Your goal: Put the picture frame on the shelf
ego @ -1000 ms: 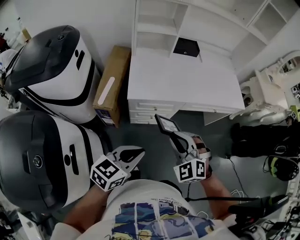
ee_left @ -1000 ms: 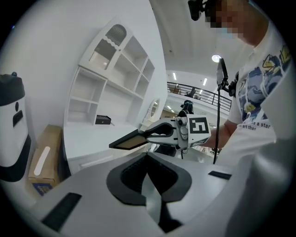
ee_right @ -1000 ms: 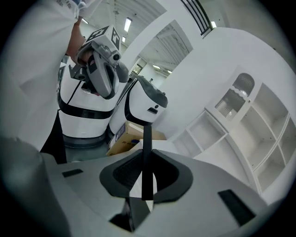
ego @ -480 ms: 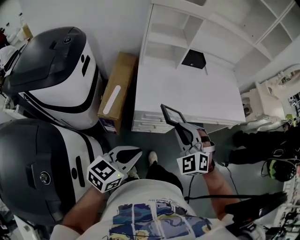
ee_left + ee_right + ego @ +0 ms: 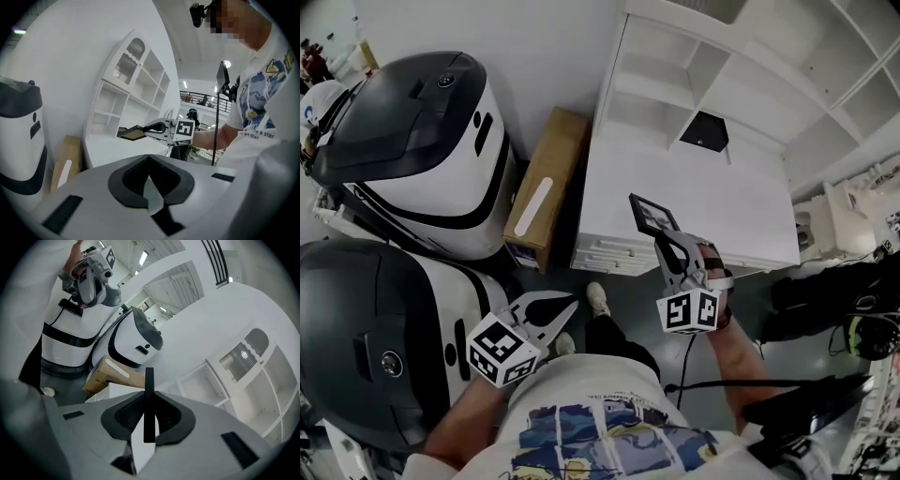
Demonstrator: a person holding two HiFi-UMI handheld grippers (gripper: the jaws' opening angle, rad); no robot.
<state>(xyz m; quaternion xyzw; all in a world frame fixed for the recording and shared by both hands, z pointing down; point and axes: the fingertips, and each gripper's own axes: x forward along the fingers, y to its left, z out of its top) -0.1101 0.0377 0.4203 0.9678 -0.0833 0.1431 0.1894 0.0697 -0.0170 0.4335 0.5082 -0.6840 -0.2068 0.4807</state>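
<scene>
Picture frame (image 5: 652,214): you have it in the air, clamped low on its edge, out over the front part of the white desk top (image 5: 694,187). It touches neither the desk nor any shelf.
Right gripper (image 5: 663,240): its jaws are closed on the frame. The right gripper view shows the frame edge-on, standing as a thin dark strip between the two pads.
Left gripper (image 5: 570,304): its jaws are together with nothing between them. It hangs low by your body, well apart from the frame and the desk.
Shelf (image 5: 649,80): the white unit rises at the back of the desk, its open compartments well beyond the frame.
Dark square (image 5: 705,131): it sits in a lower compartment. It may be another frame or a panel, but the view is too small to tell.
Done so far: the frame is picked up and brought to the desk.
Left to do: by my reading, you need to reach across the desk top, pick a free compartment, stand the frame on its shelf board and then open the right jaws.
Beside the desk: a cardboard box (image 5: 546,183) leans between the desk and two large black-and-white machines (image 5: 412,141), and it plays no part in the placing.
</scene>
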